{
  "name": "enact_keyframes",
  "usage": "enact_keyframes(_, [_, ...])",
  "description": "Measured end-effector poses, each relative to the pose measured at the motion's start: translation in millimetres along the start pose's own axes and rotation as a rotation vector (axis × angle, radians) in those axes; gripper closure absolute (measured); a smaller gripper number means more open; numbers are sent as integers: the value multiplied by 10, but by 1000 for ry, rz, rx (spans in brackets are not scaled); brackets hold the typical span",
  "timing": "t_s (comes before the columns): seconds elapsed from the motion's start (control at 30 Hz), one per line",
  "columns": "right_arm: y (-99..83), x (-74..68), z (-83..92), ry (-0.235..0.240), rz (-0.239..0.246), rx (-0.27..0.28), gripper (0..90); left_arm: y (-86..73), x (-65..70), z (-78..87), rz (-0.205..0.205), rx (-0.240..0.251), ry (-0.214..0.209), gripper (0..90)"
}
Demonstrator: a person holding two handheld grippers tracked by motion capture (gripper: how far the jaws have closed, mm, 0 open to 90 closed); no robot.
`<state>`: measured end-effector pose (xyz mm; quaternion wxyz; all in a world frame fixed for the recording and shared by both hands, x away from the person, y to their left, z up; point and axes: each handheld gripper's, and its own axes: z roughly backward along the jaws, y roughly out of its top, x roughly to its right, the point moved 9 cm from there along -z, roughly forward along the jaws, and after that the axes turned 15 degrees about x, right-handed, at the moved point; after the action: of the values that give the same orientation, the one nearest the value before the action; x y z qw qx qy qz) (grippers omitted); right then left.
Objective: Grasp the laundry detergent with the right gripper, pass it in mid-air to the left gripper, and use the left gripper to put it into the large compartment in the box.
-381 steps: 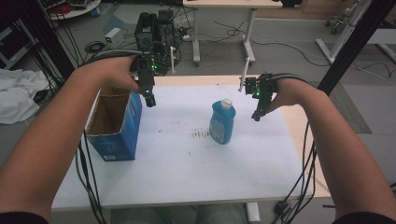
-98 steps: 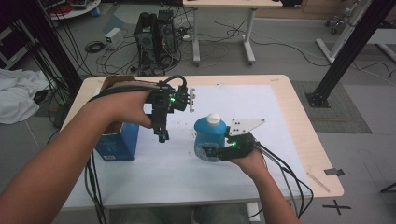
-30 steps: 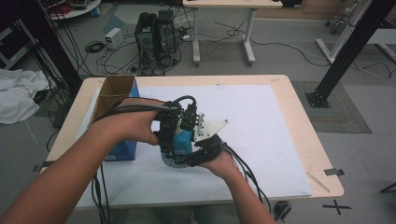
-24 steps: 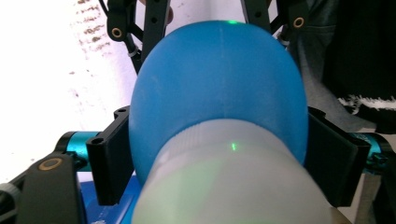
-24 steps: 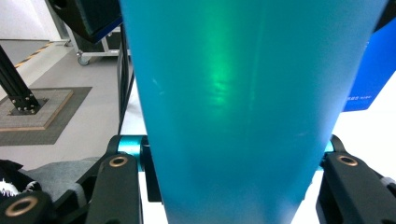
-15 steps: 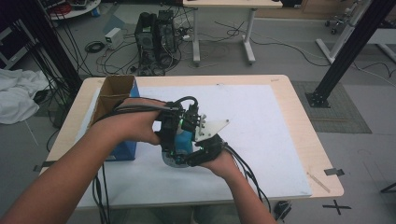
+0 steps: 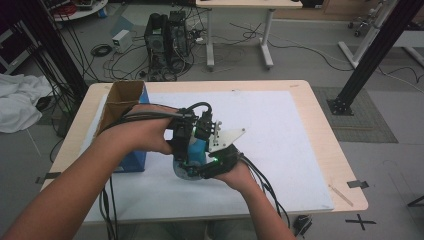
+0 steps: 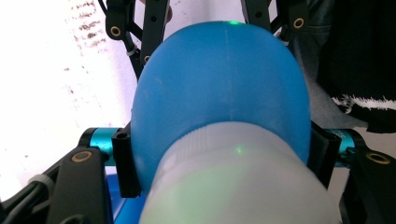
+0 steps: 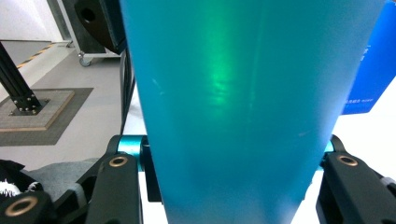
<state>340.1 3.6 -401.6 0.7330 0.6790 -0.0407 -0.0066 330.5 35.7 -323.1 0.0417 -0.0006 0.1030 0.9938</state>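
1. Toward the near-left part of the table point(image 7: 310, 115), on its white sheet point(image 7: 280, 130), the high view shows both hands meeting over a blue bottle point(image 7: 196, 150). The left gripper point(image 7: 192, 131) comes at the bottle's top end from the left; the right gripper point(image 7: 212, 162) holds it lower down from the near side. The bottle sits tilted, its rounded base toward the near edge. A blue-sided cardboard box point(image 7: 122, 100) stands open-topped just to the left, by the left edge. From this height the jaws' contact cannot be made out.

2. At the lower edge of the left gripper view, the bottle's pale cap point(image 8: 238, 182) fills the foreground, with the blue shoulder point(image 8: 224, 84) rising behind it. The left gripper point(image 8: 224, 163) has just been closing, and its jaws now stand against both sides of the bottle at the cap's level, gripping it. Beyond the bottle, the other gripper's black links show at the top, and the marked white sheet point(image 8: 56, 84) lies at the left.

3. Across the middle of the right gripper view, the bottle's body point(image 9: 243, 102) stands as a broad blue-green column. The right gripper point(image 9: 238, 186) is clamped on it, a jaw pressed to each flank. This view alone shows the grey floor point(image 9: 70, 126) past the table edge and a corner of the blue box point(image 9: 373, 79) at right.
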Motion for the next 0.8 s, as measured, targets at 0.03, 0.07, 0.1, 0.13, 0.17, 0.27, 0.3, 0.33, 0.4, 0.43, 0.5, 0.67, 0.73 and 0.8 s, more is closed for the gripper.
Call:
enact_keyframes(0.03, [-8,-29,10,2,-29,-15,457,-3,10,3,16,-3,-5,341])
enact_keyframes(0.07, [-12,-39,12,4,-38,-18,457,0,-5,3,4,-5,-6,343])
enact_keyframes(0.1, [-13,-46,11,6,-42,-19,457,-2,-2,7,18,-8,0,356])
enact_keyframes(0.13, [-17,-39,10,7,-28,-21,458,0,-4,5,28,-6,-4,367])
enact_keyframes(0.17, [-16,-52,7,10,-38,-20,458,1,-8,5,26,-6,-4,372])
enact_keyframes(0.27, [-22,-57,1,13,-38,-21,458,-7,-4,1,28,-15,-7,374])
enact_keyframes(0.3, [-26,-58,1,15,-36,-25,458,-10,-1,0,30,-21,-9,376])
enact_keyframes(0.33, [-28,-61,-2,16,-37,-26,458,-16,13,-6,43,-20,-14,377])
enact_keyframes(0.4, [-32,-67,-7,18,-43,-29,458,-20,28,-9,55,-30,-5,379])
enact_keyframes(0.43, [19,38,-61,12,63,35,457,-19,23,-7,50,-30,1,379])
enact_keyframes(0.5, [-68,-212,46,33,-180,-88,456,-6,12,1,39,-21,5,380])
enact_keyframes(0.67, [-81,-323,122,34,-298,-159,446,-2,22,-7,43,-23,1,383])
enact_keyframes(0.73, [-81,-341,118,34,-316,-156,439,0,27,-13,52,-24,4,383])
enact_keyframes(0.8, [-84,-345,126,35,-320,-166,419,9,32,-9,55,-16,-2,383])
